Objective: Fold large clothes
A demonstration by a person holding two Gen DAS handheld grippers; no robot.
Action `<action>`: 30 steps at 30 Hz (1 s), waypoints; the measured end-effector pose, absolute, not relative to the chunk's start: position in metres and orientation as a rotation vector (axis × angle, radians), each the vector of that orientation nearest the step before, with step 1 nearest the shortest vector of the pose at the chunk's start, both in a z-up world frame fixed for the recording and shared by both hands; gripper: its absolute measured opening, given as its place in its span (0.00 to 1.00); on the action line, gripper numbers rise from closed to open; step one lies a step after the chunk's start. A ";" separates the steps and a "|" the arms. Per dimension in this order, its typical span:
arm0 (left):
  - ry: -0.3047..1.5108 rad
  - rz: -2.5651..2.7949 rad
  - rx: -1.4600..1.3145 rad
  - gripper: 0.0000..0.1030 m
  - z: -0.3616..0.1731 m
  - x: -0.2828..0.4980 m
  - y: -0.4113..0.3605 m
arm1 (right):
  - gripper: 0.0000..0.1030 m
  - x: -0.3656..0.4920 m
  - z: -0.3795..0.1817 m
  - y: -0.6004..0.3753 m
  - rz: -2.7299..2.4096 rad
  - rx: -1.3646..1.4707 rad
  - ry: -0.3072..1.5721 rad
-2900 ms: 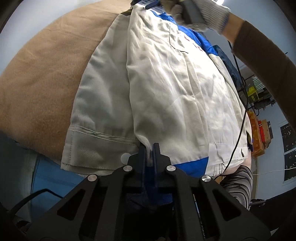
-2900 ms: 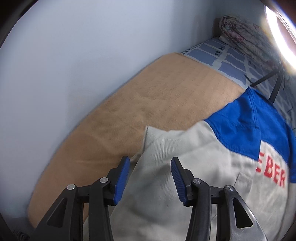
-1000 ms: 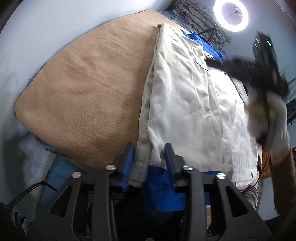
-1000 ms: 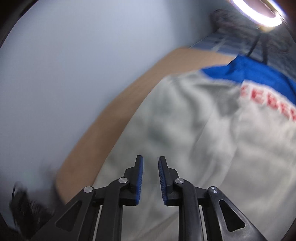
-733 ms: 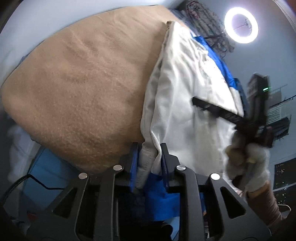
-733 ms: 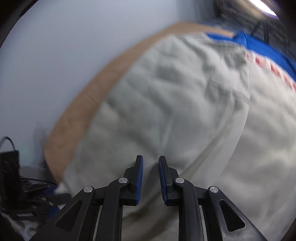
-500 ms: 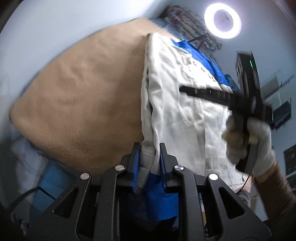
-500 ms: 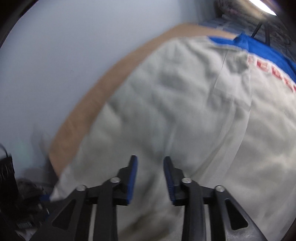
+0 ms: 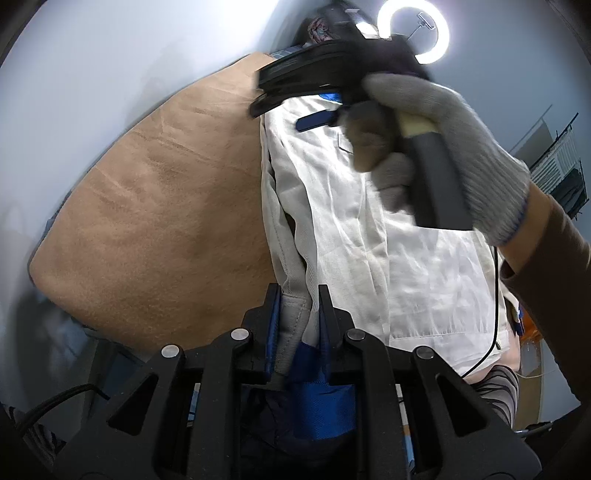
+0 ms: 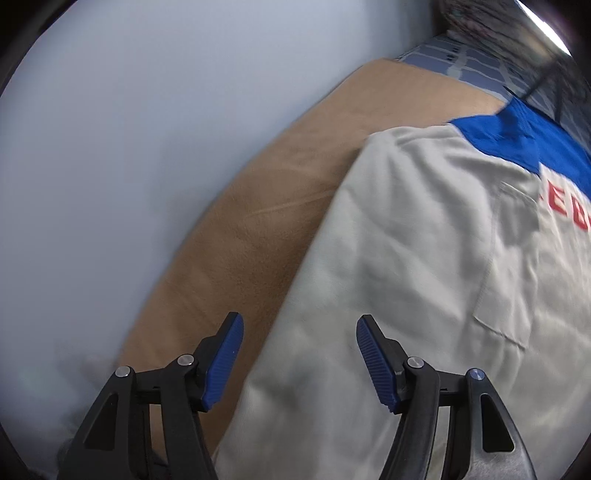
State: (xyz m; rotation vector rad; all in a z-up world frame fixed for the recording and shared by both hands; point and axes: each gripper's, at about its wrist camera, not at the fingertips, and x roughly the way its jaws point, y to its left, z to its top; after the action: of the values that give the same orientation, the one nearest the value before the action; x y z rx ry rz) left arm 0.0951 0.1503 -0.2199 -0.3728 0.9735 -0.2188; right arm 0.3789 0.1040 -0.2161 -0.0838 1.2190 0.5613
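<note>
My left tool (image 9: 295, 314) clamped on the jacket (image 9: 369, 229) hem, jacket spread flat on the tan blanket (image 9: 155, 206), my right tool (image 10: 299, 354) spread wide above its folded edge, gripping nothing, gloved hand (image 9: 443, 147) overhead

Your left wrist camera is sitting low at the hem of the jacket (image 9: 369, 229), looking along its length toward the ring light (image 9: 413, 31). Your right wrist camera is hovering close above, facing the wall; both are sharing the tan blanket (image 10: 258, 229).
</note>
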 end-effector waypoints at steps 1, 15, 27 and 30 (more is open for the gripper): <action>0.973 -0.220 -0.366 0.16 -0.219 0.096 0.149 | 0.64 0.379 -0.220 0.111 0.554 -0.112 1.226; 0.918 -0.275 -0.199 0.15 -0.188 0.091 0.102 | 0.02 0.368 -0.217 0.085 0.514 -0.065 1.186; 0.920 -0.401 -0.051 0.15 -0.174 0.079 0.037 | 0.02 0.344 -0.196 -0.067 0.478 0.325 1.064; 0.928 -0.417 -0.035 0.16 -0.176 0.076 0.024 | 0.02 0.341 -0.209 -0.102 0.445 0.373 1.064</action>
State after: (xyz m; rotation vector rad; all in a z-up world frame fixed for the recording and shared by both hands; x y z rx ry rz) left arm 0.0763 0.0243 -0.1760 -0.0349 0.9282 -0.4167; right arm 0.3413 -0.1018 -0.2087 0.3727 1.0643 0.4451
